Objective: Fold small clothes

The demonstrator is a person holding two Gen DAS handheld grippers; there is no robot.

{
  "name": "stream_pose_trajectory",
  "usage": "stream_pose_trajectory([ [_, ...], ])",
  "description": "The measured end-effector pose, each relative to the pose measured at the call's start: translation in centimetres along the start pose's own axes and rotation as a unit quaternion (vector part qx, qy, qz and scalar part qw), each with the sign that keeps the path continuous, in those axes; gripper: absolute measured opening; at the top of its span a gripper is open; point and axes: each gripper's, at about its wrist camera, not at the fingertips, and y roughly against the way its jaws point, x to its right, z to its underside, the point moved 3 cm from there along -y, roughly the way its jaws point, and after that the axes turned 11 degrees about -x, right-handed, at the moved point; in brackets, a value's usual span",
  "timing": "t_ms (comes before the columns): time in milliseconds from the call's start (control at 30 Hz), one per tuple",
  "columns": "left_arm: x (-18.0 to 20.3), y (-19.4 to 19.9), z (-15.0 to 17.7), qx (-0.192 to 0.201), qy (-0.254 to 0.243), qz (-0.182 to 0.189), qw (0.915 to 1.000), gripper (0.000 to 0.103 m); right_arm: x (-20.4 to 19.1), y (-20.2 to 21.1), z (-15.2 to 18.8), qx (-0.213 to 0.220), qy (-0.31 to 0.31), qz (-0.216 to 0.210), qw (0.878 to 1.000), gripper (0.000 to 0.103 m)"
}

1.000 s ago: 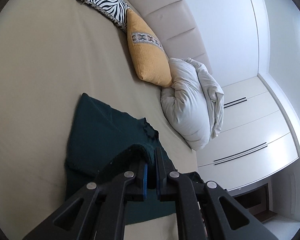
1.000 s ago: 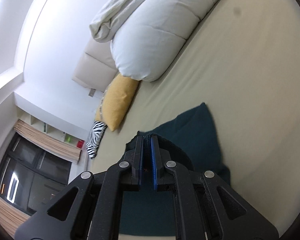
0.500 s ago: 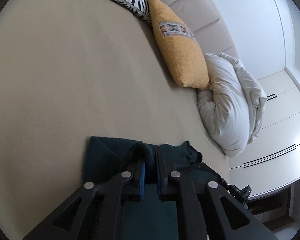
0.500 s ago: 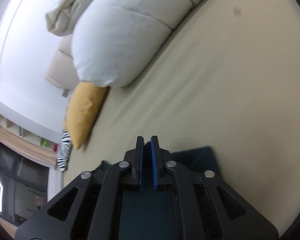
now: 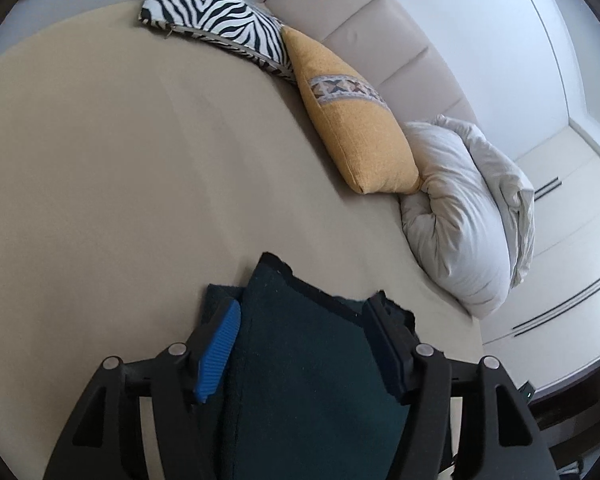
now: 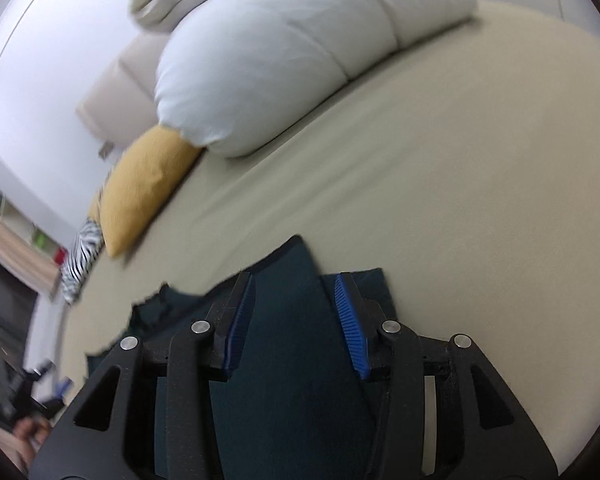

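A dark teal garment (image 5: pixel 304 360) lies folded on the beige bed sheet (image 5: pixel 120 168), a lower layer showing under its top fold. My left gripper (image 5: pixel 304 312) hovers over its near part; its jaws are opening, and the cloth lies between the blue pads (image 5: pixel 218 352) without being pressed. The same teal garment (image 6: pixel 288 340) fills the bottom of the right wrist view, where my right gripper (image 6: pixel 294 292) is opening too, its pads (image 6: pixel 352 320) clear of the cloth between them.
A yellow cushion (image 5: pixel 356 120), a zebra-striped cushion (image 5: pixel 216 12) and a bundled white duvet (image 5: pixel 460 208) lie along the padded headboard (image 5: pixel 360 20). White cabinets (image 5: pixel 560 240) stand beyond the bed's edge. A hand (image 6: pixel 32 432) shows at the lower left of the right wrist view.
Both grippers were shut on the garment's edge and carried it over itself toward the pillows; now both have opened and the fold lies released on the bed.
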Motion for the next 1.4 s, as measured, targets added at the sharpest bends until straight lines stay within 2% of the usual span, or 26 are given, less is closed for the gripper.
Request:
stream_pose_trajectory([
  [100,1.2,-0.5,2.2,-0.011,-0.034,-0.011,0.9993,0.065,-1.5,-1.3,0.1,-0.014,0.043,0.037,0.998,0.041],
  [133,1.4,-0.8,2.7,-0.013,-0.04,-0.012,0.9991,0.065,-1.8,-2.3,0.2,-0.025,0.059,0.064,0.996,0.041],
  [200,1.6,-1.6,3.8,-0.021,-0.053,-0.017,0.9982,0.065,-1.8,-3.8,0.6,-0.051,0.076,0.088,0.992,0.041],
  [267,1.5,-2.5,4.8,-0.028,-0.063,-0.026,0.9973,0.065,-1.0,-5.0,1.7,-0.076,0.091,0.111,0.987,0.034],
  [300,1.3,-2.9,5.1,-0.029,-0.065,-0.032,0.9969,0.065,-1.0,-5.0,2.0,-0.067,0.099,0.115,0.986,0.031],
  [333,0.9,-3.4,5.5,-0.031,-0.066,-0.041,0.9965,0.065,-1.0,-4.8,2.2,-0.06,0.105,0.121,0.985,0.016],
  [367,0.5,-3.6,5.6,-0.031,-0.064,-0.042,0.9966,0.065,-0.8,-4.7,2.3,-0.06,0.105,0.123,0.985,0.006],
  [500,0.3,-3.3,5.9,-0.02,-0.067,-0.037,0.9969,0.064,-0.1,-3.6,2.0,-0.046,0.091,0.12,0.988,0.005],
  [633,0.6,-3.5,6.0,-0.019,-0.082,-0.051,0.9952,0.064,0.9,-2.1,2.1,-0.02,0.061,0.109,0.992,0.004],
  [700,0.6,-4.0,6.1,-0.021,-0.088,-0.057,0.9943,0.064,1.9,-2.9,2.5,-0.028,0.05,0.112,0.992,0.004],
  [767,0.7,-3.9,6.2,-0.018,-0.091,-0.059,0.994,0.064,3.1,-3.7,2.6,-0.035,0.032,0.095,0.994,0.004],
  [833,0.8,-3.3,6.2,-0.017,-0.089,-0.063,0.9939,0.064,3.0,-3.3,2.5,-0.034,0.026,0.087,0.995,0.011],
  [900,1.5,-2.5,6.3,-0.004,-0.096,-0.075,0.9925,0.064,2.2,-2.1,2.5,-0.034,0.034,0.107,0.993,0.015],
  [967,3.4,-1.8,6.7,0.018,-0.13,-0.093,0.987,0.064,0.9,0.1,2.7,-0.005,0.037,0.109,0.993,0.019],
  [1033,5.1,-2.4,7.0,0.025,-0.16,-0.103,0.9813,0.064,-1.3,1.5,3.4,0.007,0.039,0.054,0.998,0.021],
  [1067,5.6,-3.0,7.1,0.021,-0.168,-0.104,0.98,0.064,-2.5,1.5,3.9,-0.002,0.039,0.024,0.999,0.026],
  [1133,6.0,-5.3,7.4,0.007,-0.176,-0.119,0.977,0.064,-6.2,0.0,5.9,-0.056,0.066,-0.051,0.995,0.035],
  [1167,5.5,-6.4,7.5,0.002,-0.182,-0.139,0.9734,0.064,-8.6,-1.5,7.4,-0.096,0.09,-0.096,0.987,0.035],
  [1200,4.6,-7.4,7.7,-0.007,-0.18,-0.154,0.9715,0.057,-10.2,-2.9,8.8,-0.129,0.103,-0.131,0.978,0.035],
  [1233,4.1,-7.7,7.9,-0.009,-0.181,-0.156,0.971,0.047,-11.1,-4.2,10.0,-0.156,0.106,-0.154,0.97,0.034],
  [1267,3.8,-7.3,8.2,0.002,-0.193,-0.157,0.9687,0.045,-11.5,-5.9,11.3,-0.182,0.105,-0.164,0.964,0.033],
  [1300,3.6,-6.9,8.4,0.003,-0.204,-0.16,0.9658,0.045,-11.2,-7.0,12.1,-0.189,0.103,-0.157,0.964,0.032],
  [1400,2.6,-5.7,8.9,0.002,-0.215,-0.166,0.9624,0.043,-8.2,-6.6,11.8,-0.157,0.067,-0.193,0.966,0.018],
])
